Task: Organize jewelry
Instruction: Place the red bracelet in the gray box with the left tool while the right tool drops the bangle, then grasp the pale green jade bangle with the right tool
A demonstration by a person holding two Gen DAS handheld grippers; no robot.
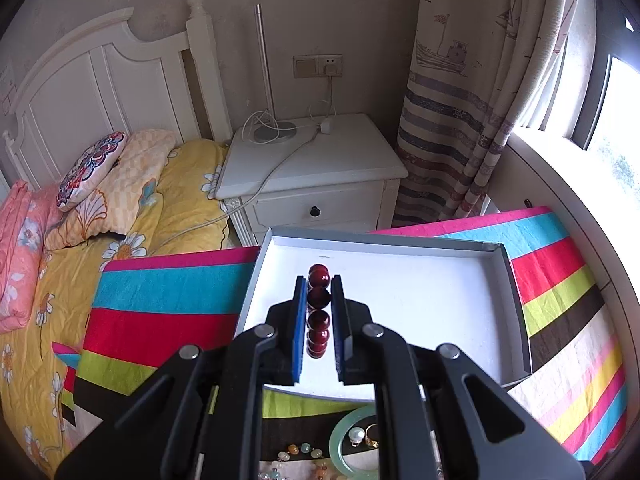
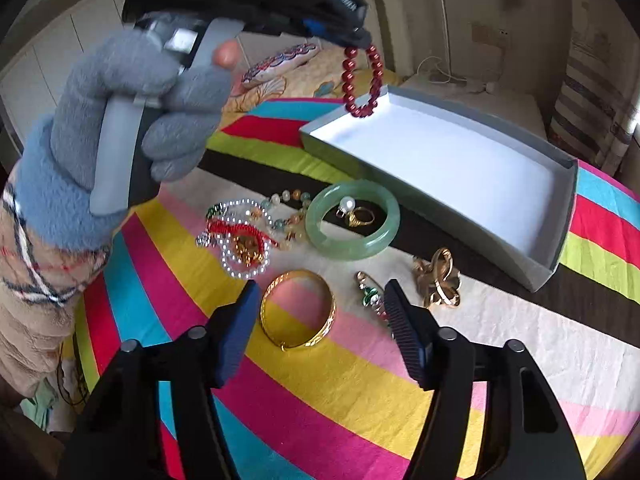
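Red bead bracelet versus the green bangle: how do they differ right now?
The red bead bracelet is a string of dark red round beads; the green bangle is one solid pale green ring. The bracelet hangs in the air from the left gripper, above the gray tray; the bangle lies flat on the striped cloth outside it. The bangle encircles two small rings; the bracelet encircles nothing. Both are closed loops.
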